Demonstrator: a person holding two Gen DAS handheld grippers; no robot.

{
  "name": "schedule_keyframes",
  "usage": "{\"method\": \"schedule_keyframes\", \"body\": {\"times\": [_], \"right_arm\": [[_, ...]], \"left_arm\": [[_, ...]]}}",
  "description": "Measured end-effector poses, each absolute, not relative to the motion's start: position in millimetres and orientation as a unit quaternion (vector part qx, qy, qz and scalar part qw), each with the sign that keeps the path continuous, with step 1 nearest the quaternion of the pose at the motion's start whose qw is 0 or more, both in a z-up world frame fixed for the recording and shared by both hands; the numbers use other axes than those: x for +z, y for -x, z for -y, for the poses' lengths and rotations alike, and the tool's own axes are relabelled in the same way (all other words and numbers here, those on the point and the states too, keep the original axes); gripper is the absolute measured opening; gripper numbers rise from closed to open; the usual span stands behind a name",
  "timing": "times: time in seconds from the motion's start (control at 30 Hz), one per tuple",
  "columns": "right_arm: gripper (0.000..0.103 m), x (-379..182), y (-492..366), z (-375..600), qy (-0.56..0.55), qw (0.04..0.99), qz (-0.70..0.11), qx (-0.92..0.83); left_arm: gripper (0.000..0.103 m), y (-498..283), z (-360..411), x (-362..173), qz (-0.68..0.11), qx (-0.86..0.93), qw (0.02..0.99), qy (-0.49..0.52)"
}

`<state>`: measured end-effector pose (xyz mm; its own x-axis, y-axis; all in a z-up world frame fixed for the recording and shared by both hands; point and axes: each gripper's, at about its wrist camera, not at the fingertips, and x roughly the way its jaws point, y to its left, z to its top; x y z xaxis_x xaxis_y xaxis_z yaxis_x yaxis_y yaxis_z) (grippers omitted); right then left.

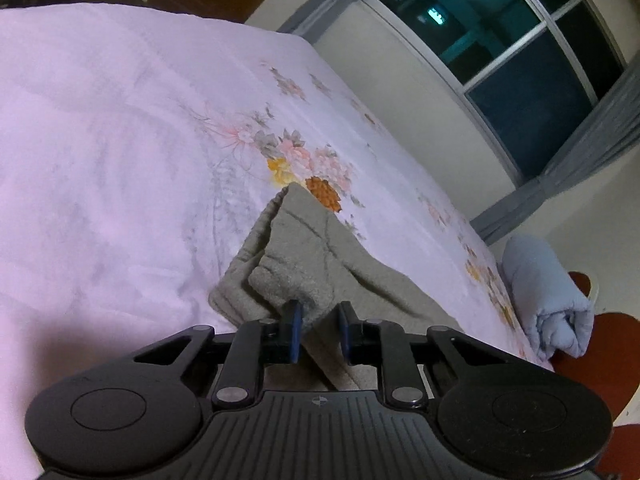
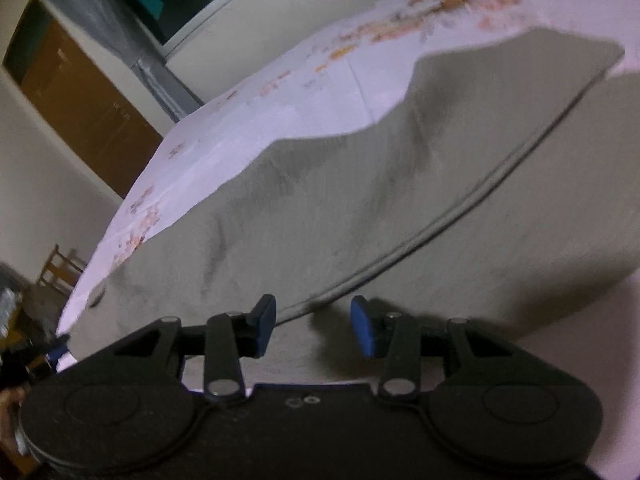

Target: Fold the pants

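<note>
- The pants (image 2: 360, 200) lie rumpled on the floral bedsheet (image 1: 100, 140).
- My left gripper (image 1: 319, 334) sits narrow, grey cloth between its pads; I cannot tell whether it pinches.
- My right gripper (image 2: 314, 326) stands apart over the seam.
- I'd catch both layers before lifting.

A bed (image 1: 100, 140) fills both views, spread with a pale lilac sheet (image 2: 248, 132) printed with pink, grey and orange flower sprays (image 1: 288, 156). Lying on the sheet are grey-beige pants (image 2: 360, 200), rumpled, one part folded over another, a seam edge running across them. At the bed's far edge in the left wrist view sits a rolled pale blue blanket (image 1: 548, 300).
</note>
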<state>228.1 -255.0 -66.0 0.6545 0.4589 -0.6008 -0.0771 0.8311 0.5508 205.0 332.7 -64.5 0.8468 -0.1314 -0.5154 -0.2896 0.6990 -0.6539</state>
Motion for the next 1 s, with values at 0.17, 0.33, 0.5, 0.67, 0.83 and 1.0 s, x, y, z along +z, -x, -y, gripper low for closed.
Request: {"method": "schedule_keyframes", "body": {"times": [0.17,0.33,0.5,0.67,0.83,1.0], "right_arm": [[0.034,-82,-232,252,-0.331,0.847,-0.391,0.145],[0.015,-94,-243,260,-0.424,0.808,-0.386,0.136],[0.0,-61,-244,256,-0.383,0.839,-0.347,0.172],[0.0,15,-219,259,-0.341,0.883,-0.239,0.216],[0.0,-39,-185,251,-0.261,0.885,-0.322,0.211],[0.0,-91,-180,261,-0.307,0.857,-0.376,0.173]], "left_arm": [[0.05,-198,-329,-67,-0.254,0.063,0.88,0.397],[0.026,-210,-327,-57,-0.262,0.071,0.886,0.376],[0.02,-224,-337,-20,-0.226,0.017,0.9,0.373],[0.02,-228,-349,21,-0.148,-0.063,0.906,0.391],[0.02,-226,-365,-78,-0.341,0.007,0.86,0.379],[0.02,-206,-367,-95,-0.311,0.009,0.856,0.412]]}}
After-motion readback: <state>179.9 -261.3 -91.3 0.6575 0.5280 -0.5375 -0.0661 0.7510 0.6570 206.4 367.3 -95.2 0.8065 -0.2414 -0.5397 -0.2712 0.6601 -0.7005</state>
